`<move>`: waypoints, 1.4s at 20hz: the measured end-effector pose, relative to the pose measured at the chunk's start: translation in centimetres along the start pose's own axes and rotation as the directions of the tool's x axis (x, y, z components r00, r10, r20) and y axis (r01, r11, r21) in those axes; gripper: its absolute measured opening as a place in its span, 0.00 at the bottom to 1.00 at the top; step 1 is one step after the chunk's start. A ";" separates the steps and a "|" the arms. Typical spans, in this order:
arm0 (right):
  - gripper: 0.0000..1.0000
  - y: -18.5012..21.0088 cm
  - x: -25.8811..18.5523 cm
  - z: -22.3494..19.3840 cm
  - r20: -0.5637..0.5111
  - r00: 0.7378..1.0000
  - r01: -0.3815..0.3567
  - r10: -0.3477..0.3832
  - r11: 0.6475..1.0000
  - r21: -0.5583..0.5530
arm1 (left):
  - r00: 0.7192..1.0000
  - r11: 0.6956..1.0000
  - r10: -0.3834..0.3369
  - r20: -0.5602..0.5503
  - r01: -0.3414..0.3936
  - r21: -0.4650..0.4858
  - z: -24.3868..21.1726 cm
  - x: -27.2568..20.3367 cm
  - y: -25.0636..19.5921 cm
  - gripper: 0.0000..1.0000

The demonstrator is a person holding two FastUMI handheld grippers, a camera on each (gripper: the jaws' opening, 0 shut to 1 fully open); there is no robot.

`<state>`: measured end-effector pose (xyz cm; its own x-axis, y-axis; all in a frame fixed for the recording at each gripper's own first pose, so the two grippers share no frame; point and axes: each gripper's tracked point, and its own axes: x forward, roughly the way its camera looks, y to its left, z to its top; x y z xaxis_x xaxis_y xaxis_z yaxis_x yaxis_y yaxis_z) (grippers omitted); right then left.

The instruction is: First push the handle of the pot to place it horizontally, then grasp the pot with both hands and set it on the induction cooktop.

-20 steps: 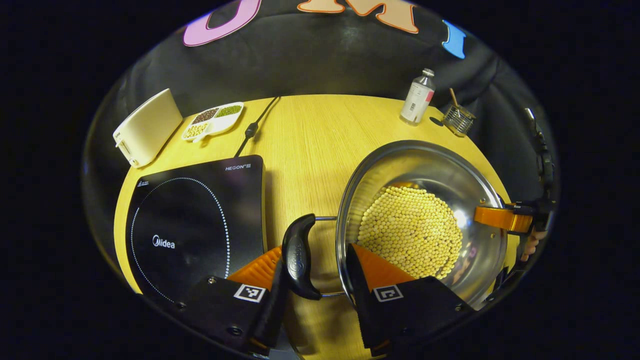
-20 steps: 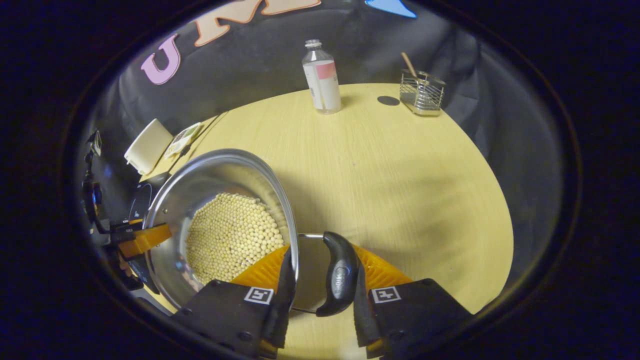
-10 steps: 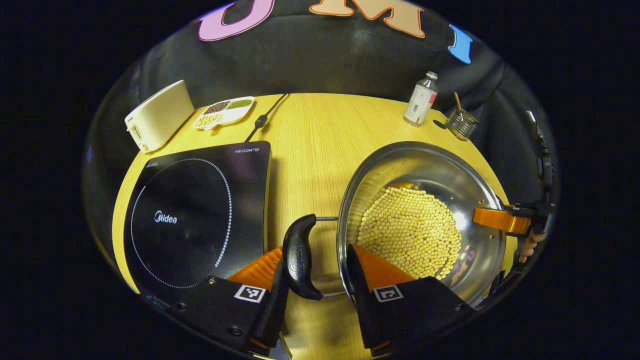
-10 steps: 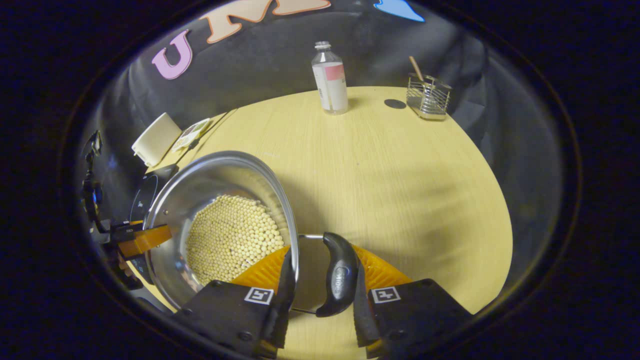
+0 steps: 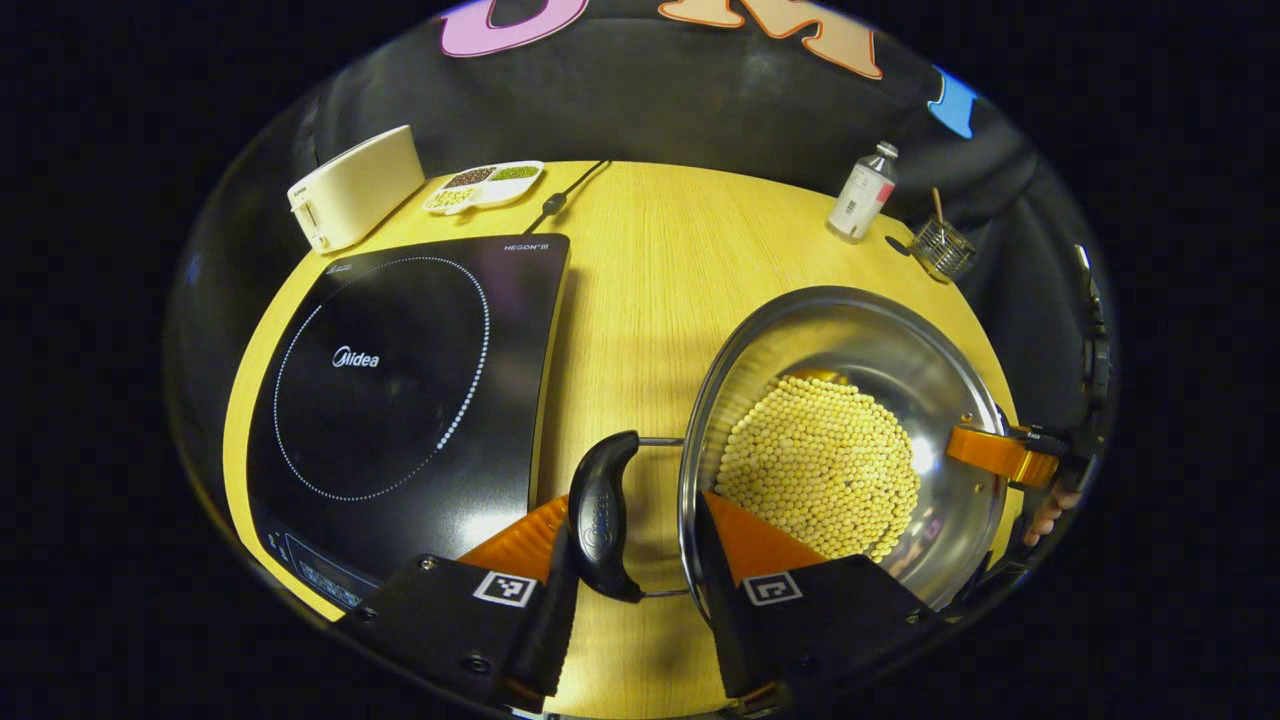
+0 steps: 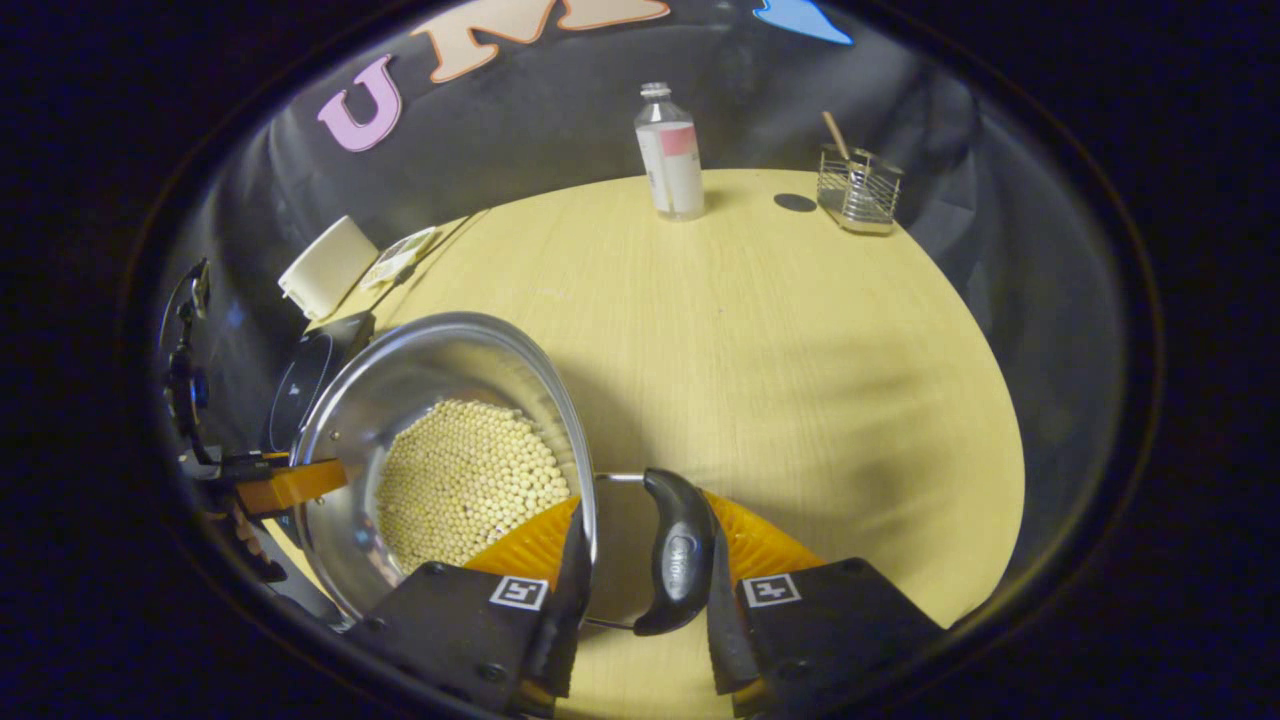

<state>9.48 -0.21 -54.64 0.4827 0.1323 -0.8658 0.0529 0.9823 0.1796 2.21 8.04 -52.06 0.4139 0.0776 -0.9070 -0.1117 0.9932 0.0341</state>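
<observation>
A steel pot (image 5: 860, 330) holding yellow beans (image 5: 820, 465) hangs a little above the wooden table, to the right of the black induction cooktop (image 5: 400, 380). My left gripper (image 5: 625, 510) is shut on the pot's left side, one finger outside the black handle (image 5: 600, 515) and the other inside the wall. In the right gripper view, my right gripper (image 6: 645, 510) is shut the same way over the other black handle (image 6: 680, 560) and the pot (image 6: 420, 370) wall. Each gripper shows at the pot's far rim in the other's view: the right gripper (image 5: 1000, 455), the left gripper (image 6: 290, 485).
At the table's back left stand a cream box (image 5: 355, 188), a divided dish of beans (image 5: 485, 185) and the cooktop's cable (image 5: 560, 195). A clear bottle (image 6: 672, 155) and a wire holder (image 6: 858, 190) stand at the back right. Bare tabletop (image 6: 800, 350) lies right of the pot.
Both grippers have risen with the pot held between them. The table looks farther off and more of the cooktop shows. Both grips are unchanged.
</observation>
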 end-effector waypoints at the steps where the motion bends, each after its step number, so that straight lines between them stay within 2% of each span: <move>1: 0.52 0.3 -0.2 0.1 0.006 1.000 -0.007 0.007 1.000 0.001 | 1.000 1.000 0.004 0.009 -0.004 0.000 0.1 -0.3 0.2 0.61; 3: 0.56 1.0 -0.6 0.3 0.010 1.000 -0.020 0.020 1.000 0.007 | 1.000 1.000 0.014 0.019 -0.014 0.008 0.4 -1.1 0.8 0.61; 4: 0.51 1.4 -0.8 0.5 0.013 1.000 -0.028 0.027 1.000 0.011 | 1.000 1.000 0.018 0.024 -0.018 0.005 0.6 -1.6 1.1 0.61; 5: 0.55 1.8 -1.1 0.5 0.015 0.999 -0.036 0.036 0.999 0.016 | 0.999 1.000 0.021 0.031 -0.021 0.005 0.8 -2.1 1.4 0.60; 6: 0.52 2.3 -1.3 0.8 0.019 0.999 -0.044 0.043 0.999 0.021 | 0.999 1.000 0.024 0.036 -0.024 0.008 1.0 -2.6 1.7 0.61; 7: 0.56 2.9 -1.6 0.8 0.024 0.998 -0.053 0.052 0.998 0.025 | 0.999 1.000 0.028 0.043 -0.028 0.012 1.2 -3.2 2.0 0.60; 8: 0.51 3.4 -1.9 1.1 0.029 0.998 -0.063 0.062 0.998 0.029 | 0.998 0.999 0.032 0.050 -0.033 0.016 1.5 -3.7 2.5 0.61; 13: 0.51 6.9 -2.9 2.2 0.053 0.995 -0.088 0.087 0.996 0.025 | 0.997 0.999 0.038 0.073 -0.038 0.005 2.6 -5.7 5.3 0.60; 14: 0.55 7.6 -3.0 2.6 0.059 0.995 -0.086 0.084 0.996 0.025 | 0.996 1.000 0.030 0.079 -0.030 0.005 2.9 -5.9 5.9 0.60; 17: 0.51 10.6 -3.2 3.0 0.064 0.995 -0.075 0.073 0.997 0.030 | 0.998 1.000 0.013 0.069 -0.014 0.005 3.4 -6.2 8.7 0.60; 18: 0.55 11.8 -3.2 3.1 0.065 0.995 -0.072 0.069 0.997 0.031 | 0.997 1.000 0.008 0.073 -0.008 0.004 3.8 -6.4 9.9 0.60; 19: 0.51 13.1 -3.2 3.2 0.066 0.996 -0.067 0.065 0.997 0.029 | 0.997 1.000 0.002 0.081 -0.002 -0.002 4.2 -6.8 11.1 0.60; 20: 0.55 14.5 -3.3 3.2 0.066 0.996 -0.059 0.057 0.998 0.030 | 0.997 1.000 -0.008 0.080 0.008 0.002 4.5 -6.8 12.5 0.58; 21: 0.51 15.6 -3.4 3.3 0.069 0.997 -0.049 0.046 0.998 0.032 | 0.997 1.000 -0.017 0.074 0.017 0.001 4.6 -6.9 13.7 0.58; 28: 0.55 22.3 -3.1 3.1 0.067 0.997 0.029 -0.032 0.999 0.037 | 0.993 0.995 -0.098 0.065 0.097 0.016 5.6 -5.8 20.2 0.59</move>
<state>11.87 20.91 -46.45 0.5383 0.0919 -0.8377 0.0994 0.9802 0.1714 2.65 28.19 -43.72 0.4808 -0.0149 -0.8767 -0.0567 0.9972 -0.0480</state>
